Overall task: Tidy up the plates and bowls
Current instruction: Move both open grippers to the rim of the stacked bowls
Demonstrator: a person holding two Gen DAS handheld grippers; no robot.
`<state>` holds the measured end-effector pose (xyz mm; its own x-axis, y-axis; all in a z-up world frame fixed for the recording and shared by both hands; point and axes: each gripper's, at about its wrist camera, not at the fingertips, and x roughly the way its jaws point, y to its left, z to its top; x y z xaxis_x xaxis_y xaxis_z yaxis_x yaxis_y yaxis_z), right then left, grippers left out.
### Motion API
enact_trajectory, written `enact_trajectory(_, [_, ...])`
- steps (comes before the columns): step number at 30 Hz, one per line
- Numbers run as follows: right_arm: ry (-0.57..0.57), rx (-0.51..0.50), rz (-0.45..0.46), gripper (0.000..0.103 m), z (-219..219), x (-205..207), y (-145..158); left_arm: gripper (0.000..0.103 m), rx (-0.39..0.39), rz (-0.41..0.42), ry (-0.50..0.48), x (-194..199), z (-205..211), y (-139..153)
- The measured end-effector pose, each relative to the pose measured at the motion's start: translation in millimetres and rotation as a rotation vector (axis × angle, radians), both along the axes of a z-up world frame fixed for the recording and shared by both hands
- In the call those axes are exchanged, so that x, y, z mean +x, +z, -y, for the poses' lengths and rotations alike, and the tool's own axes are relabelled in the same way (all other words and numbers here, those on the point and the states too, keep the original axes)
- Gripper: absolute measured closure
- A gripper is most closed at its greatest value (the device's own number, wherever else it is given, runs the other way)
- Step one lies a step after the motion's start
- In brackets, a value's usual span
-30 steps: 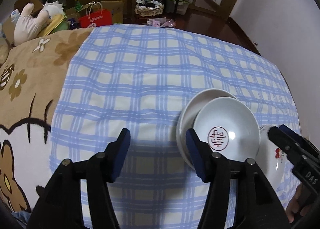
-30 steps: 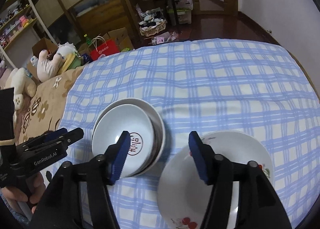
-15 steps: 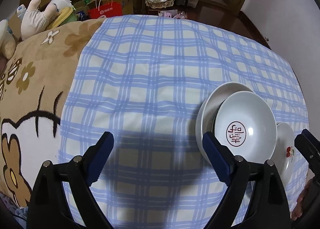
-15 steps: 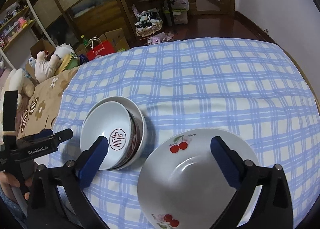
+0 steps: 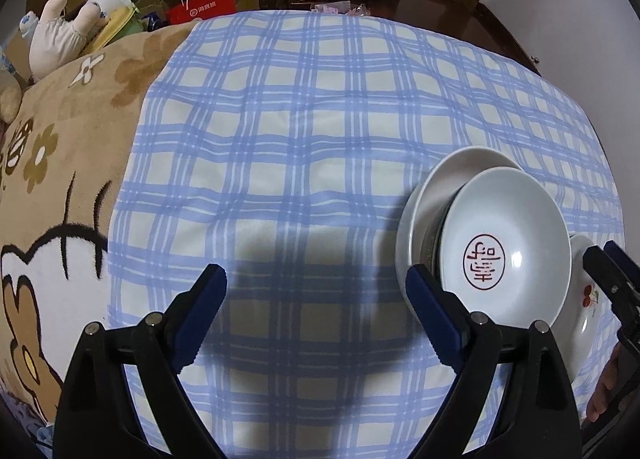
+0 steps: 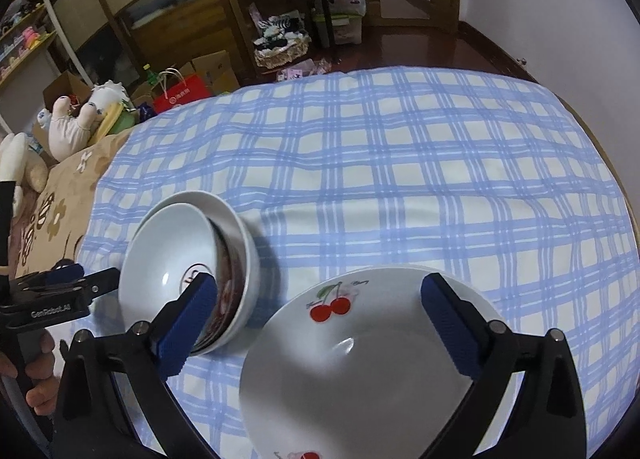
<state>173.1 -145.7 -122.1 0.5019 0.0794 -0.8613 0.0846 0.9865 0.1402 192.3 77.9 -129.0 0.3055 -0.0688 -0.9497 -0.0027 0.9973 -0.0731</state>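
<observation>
A stack of white bowls [image 5: 508, 231] stands on the blue checked cloth; the top one has a red seal mark inside and sits tilted. The stack also shows in the right wrist view [image 6: 188, 259]. A white plate with red cherries [image 6: 368, 363] lies right of the stack; its edge shows in the left wrist view [image 5: 580, 299]. My left gripper [image 5: 316, 319] is open and empty, above the cloth left of the bowls. My right gripper [image 6: 324, 323] is open and empty, above the plate's near left part.
The checked cloth [image 5: 304, 131] covers a round table. A brown flowered blanket [image 5: 60, 139] lies at its left. Stuffed toys [image 6: 76, 123], boxes, a red bag [image 6: 182, 93] and shelves stand beyond the far edge. A white wall is at the right.
Both grippers have opened wide. Both have pulled back and up from the dishes. The bowl stack and plate stay on the cloth.
</observation>
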Motion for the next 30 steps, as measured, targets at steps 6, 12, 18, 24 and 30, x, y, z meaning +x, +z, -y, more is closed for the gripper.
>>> enact_trajectory(6, [-0.012,0.031,-0.066,0.000,2,11,-14,0.013,-0.031,-0.008,0.023,4,-3,-1])
enact_trajectory(12, [-0.010,0.055,-0.107,0.002,-3,14,-24,0.013,-0.054,-0.017,0.032,8,-6,-5])
enact_trajectory(18, [-0.012,0.055,-0.118,0.002,-3,14,-26,0.013,-0.076,-0.026,0.038,10,-6,-7])
enact_trajectory(24, [-0.028,0.071,-0.123,0.002,-2,14,-28,0.013,-0.072,-0.037,0.020,12,-2,-10])
enact_trajectory(30, [-0.049,0.076,-0.125,0.003,0,13,-29,0.013,-0.079,-0.046,0.025,13,-1,-11])
